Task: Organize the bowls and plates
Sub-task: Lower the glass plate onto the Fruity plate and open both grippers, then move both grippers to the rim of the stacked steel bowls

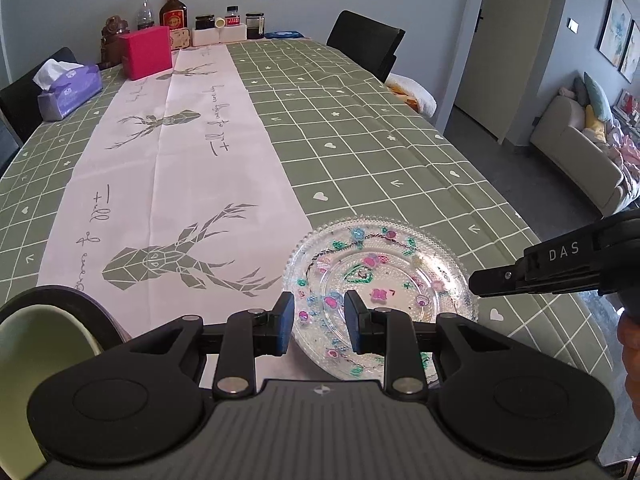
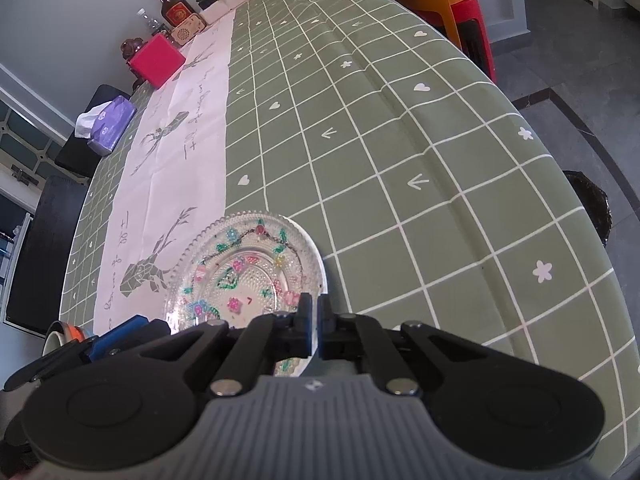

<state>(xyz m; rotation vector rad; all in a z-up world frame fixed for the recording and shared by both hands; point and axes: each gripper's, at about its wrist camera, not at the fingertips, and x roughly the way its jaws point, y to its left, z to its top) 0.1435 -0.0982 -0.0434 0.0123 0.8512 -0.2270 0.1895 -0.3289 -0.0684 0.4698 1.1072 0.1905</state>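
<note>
Right under our left gripper (image 1: 319,322) lies the clear glass plate (image 1: 380,280), painted with pink, blue and green flowers and ringed by a beaded rim. Our left jaws stand a little apart over its near-left rim, and glass shows through the gap; we cannot tell whether the pads touch it. Our right gripper (image 2: 315,320) is pinched shut on the plate's near-right rim, the thin edge running between its two pads. From the left wrist view that right gripper comes in from the right side and its dark tip meets the plate's edge.

Beneath the plate lies the tablecloth (image 1: 380,152), olive green with a white grid, small hearts, arrows and flowers. Left of our left gripper runs a pale pink runner (image 1: 180,168) printed with grey geometric deer heads and script, and the plate's left part overlaps it. Close at the lower left of the left gripper sits a pale green bowl (image 1: 24,360) inside a dark rim, only partly in view.

Well ahead of both grippers, at the far end of the table, we see a purple tissue box (image 1: 72,90), a magenta box (image 1: 147,52), an amber liquor bottle (image 1: 173,10) and a few jars. A black chair (image 1: 368,42) stands beyond the table's right edge.
</note>
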